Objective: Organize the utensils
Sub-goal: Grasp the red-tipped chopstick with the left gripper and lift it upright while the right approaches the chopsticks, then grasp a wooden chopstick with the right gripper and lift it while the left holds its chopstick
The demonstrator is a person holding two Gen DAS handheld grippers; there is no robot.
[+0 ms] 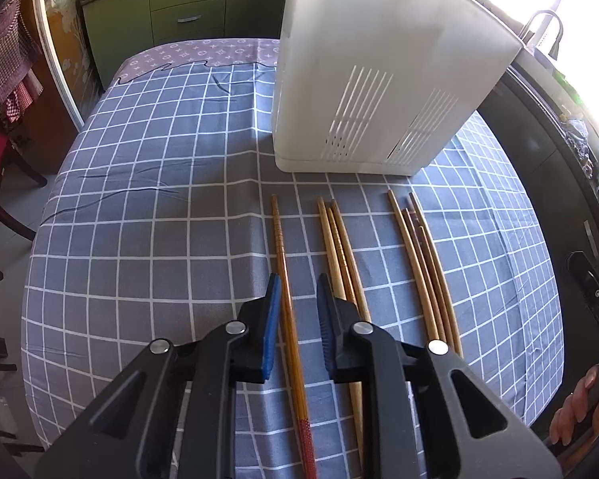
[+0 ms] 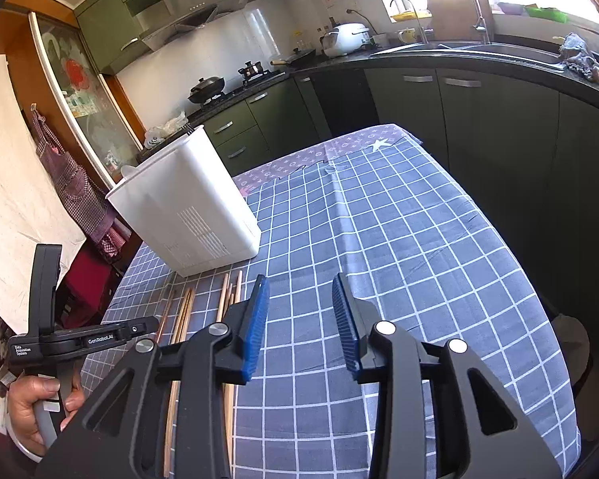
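The left gripper [image 1: 297,311] hangs open astride a dark red-tipped chopstick [image 1: 286,279], apparently lined up to pinch it. Paler wooden chopsticks [image 1: 341,255] lie beside it in loose parallel groups on the checked cloth of the table [image 1: 139,239], tips toward the white slotted plastic holder [image 1: 363,92], likely their destination. The right gripper [image 2: 299,319] waits open and empty over bare cloth.

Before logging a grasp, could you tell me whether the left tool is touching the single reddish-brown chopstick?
Apart: left wrist view shows the open left tool straddling the reddish-brown chopstick, gaps both sides.
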